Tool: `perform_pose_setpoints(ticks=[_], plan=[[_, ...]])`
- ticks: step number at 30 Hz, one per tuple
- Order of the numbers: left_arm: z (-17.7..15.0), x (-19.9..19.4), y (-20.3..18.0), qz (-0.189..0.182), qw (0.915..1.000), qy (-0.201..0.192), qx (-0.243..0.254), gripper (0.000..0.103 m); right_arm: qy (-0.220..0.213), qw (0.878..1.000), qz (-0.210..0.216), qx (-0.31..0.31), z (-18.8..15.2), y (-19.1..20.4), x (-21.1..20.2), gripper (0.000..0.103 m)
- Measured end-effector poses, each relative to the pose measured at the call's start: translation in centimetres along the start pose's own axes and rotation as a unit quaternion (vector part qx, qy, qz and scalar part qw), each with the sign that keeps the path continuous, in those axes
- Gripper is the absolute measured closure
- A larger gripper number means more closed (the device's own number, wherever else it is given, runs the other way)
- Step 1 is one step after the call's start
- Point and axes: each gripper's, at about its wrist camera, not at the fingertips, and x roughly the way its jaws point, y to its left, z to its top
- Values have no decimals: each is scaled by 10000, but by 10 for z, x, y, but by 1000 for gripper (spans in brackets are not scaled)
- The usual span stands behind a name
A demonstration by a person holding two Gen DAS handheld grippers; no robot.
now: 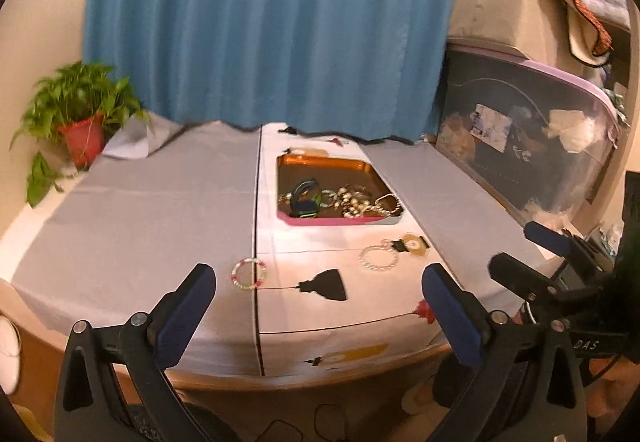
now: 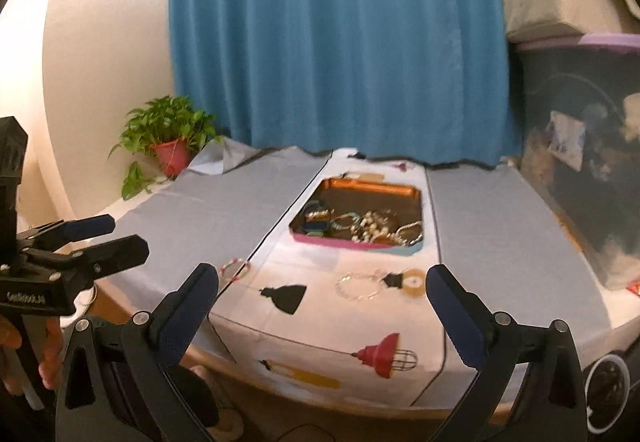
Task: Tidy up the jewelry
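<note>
Two grippers are held above the near edge of the table, and both are seen with their jaws spread wide and with nothing between them. The left gripper is pointed toward a beaded bracelet with pink and white beads, which lies flat on the cloth, on the dark seam between the grey and the white fabric. The right gripper is seen at the right side of the left wrist view, also open. A second bracelet, made of clear or silver beads, is placed on the white cloth, just in front of the tray. This tray has an orange inside wall and a pink front rim, and a heap of jewelry is kept in it. A potted plant and a blue curtain are seen behind the table.
</note>
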Motion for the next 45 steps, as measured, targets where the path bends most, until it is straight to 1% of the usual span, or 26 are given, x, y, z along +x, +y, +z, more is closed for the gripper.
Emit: perform_pose_setpoints(ticks=[3,4,6,7,8,11,12,13,14,15,16,17,21,23,26,27,28,29,30,32,34,36,39,40,41,45], plan=[[-6,25,19,134,9997,156,-138,1,207,9997,-79,61,-7,-4,21,0],[-8,31,23,174,9995,205,-175,1,287,9995,71,100,-10,-8,27,0],[-14,53,35,257,9987,388,-225,3,393,9966,683,238,-19,-16,42,3],[-16,66,40,310,9981,490,-213,5,423,9956,787,283,-23,-20,50,4],[-18,77,44,347,9975,580,-181,12,471,9959,719,272,-26,-22,57,7],[-22,110,58,480,9957,787,-49,35,630,9957,651,174,-32,-30,84,24],[-22,118,62,498,9953,831,-30,42,696,9955,617,155,-33,-34,96,27],[-23,129,67,513,9947,886,-12,44,751,9952,612,118,-34,-39,108,29],[-23,141,73,523,9940,961,-13,52,776,9951,618,37,-36,-43,121,37],[-24,153,80,487,9934,1036,-39,65,855,9945,609,-50,-38,-48,135,50],[-27,163,85,470,9925,1126,-56,71,921,9942,544,-103,-40,-51,147,57],[-30,172,90,523,9909,1236,-65,78,959,9943,443,-153,-44,-56,160,72],[-38,190,98,476,9884,1445,-38,79,1423,9886,486,5,-62,-72,206,76],[-37,193,98,422,9890,1415,25,79,1365,9896,455,25,-60,-73,213,77],[-37,196,90,597,9884,1370,272,79,1323,9908,301,-25,-56,-71,219,77],[-37,197,88,631,9883,1348,340,79,1160,9932,96,-57,-52,-72,216,77],[-36,198,88,623,9883,1342,359,80,919,9956,112,111,-45,-78,210,77],[-36,200,88,582,9887,1339,354,84,864,9958,180,227,-42,-83,210,77],[-35,201,89,546,9890,1328,358,90,917,9956,77,182,-41,-82,211,77],[-34,203,88,435,9895,1325,377,98,1241,9921,-20,182,-45,-86,226,77],[-33,204,87,359,9897,1334,364,98,1485,9884,21,317,-49,-88,237,77],[-32,205,85,83,9904,1365,221,99,1513,9884,-89,74,-45,-84,242,77],[-32,208,71,-9,9900,1383,297,99,1545,9873,-181,-318,-42,-75,252,77],[-32,209,65,-93,9897,1395,305,99,1564,9873,-141,-255,-40,-77,254,80],[-33,210,60,-144,9894,1406,329,99,1567,9873,-132,-221,-41,-79,253,94],[-38,206,34,-232,9873,1467,564,99,1599,9871,84,-17,-47,-82,238,95]])
